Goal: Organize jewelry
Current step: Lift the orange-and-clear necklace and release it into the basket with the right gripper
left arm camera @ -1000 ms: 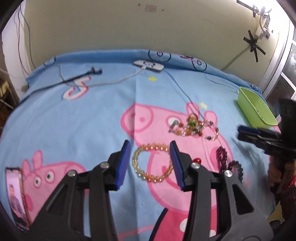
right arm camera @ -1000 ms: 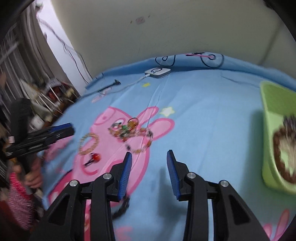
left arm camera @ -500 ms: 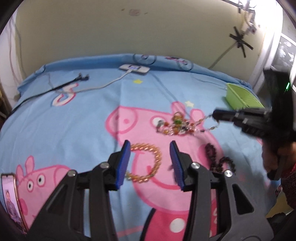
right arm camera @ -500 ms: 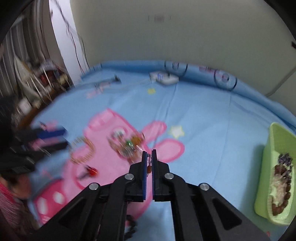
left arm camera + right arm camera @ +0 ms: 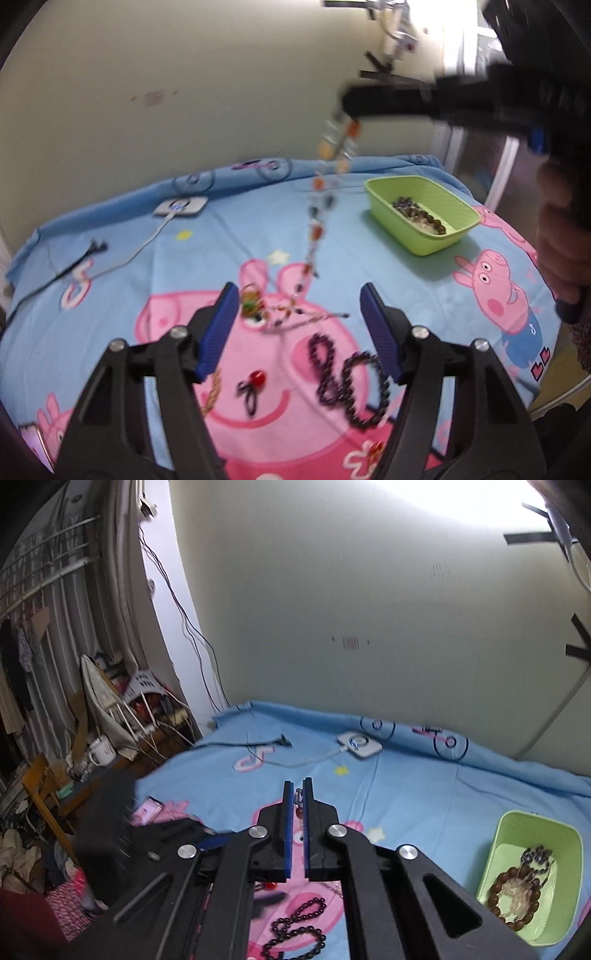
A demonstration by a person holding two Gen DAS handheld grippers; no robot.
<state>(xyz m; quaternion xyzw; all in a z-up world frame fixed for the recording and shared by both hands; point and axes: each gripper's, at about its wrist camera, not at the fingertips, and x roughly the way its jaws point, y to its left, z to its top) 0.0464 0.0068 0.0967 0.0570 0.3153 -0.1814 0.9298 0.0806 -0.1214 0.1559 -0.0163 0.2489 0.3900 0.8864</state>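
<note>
- Necklace [image 5: 320, 206], the multicoloured beaded one, is up in the air: your right gripper [image 5: 298, 805] has its jaws pinched on the top end, and the strand hangs down in a long blurred line while its lower end lies among the tangle on the pink pig print of the blue sheet [image 5: 229, 236].
- That tail is the worry. It looks mixed up with the small orange-and-green beaded piece [image 5: 252, 301] beside your left fingers, so I reckon a quick pull could drag that piece along or snag and jerk the strand.
- You're pinching a thin strand between flat blue pads [image 5: 289, 830]. From the right wrist view only a bead or two sits in the gap, so a swing may slip it out and drop it.
- It's swaying, judging by the blur. Carry it fast toward the green basket [image 5: 458, 218] and the loose end could well whip outside the rim, or drape over the edge and slide back out.
- The basket already holds a brown bead bracelet [image 5: 513, 897] and other beads, so a long strand dumped on top will likely knot with them.
- Your left gripper [image 5: 299, 332] has just been opening; its jaws stand wide with nothing between them, hovering over the dark bead string [image 5: 347, 384] and the little red-bead piece [image 5: 255, 380]. Come down carelessly and you may scoop both, or bunch the sheet.
- Your two tools are close together; mind the hanging necklace brushing the left fingers.
</note>
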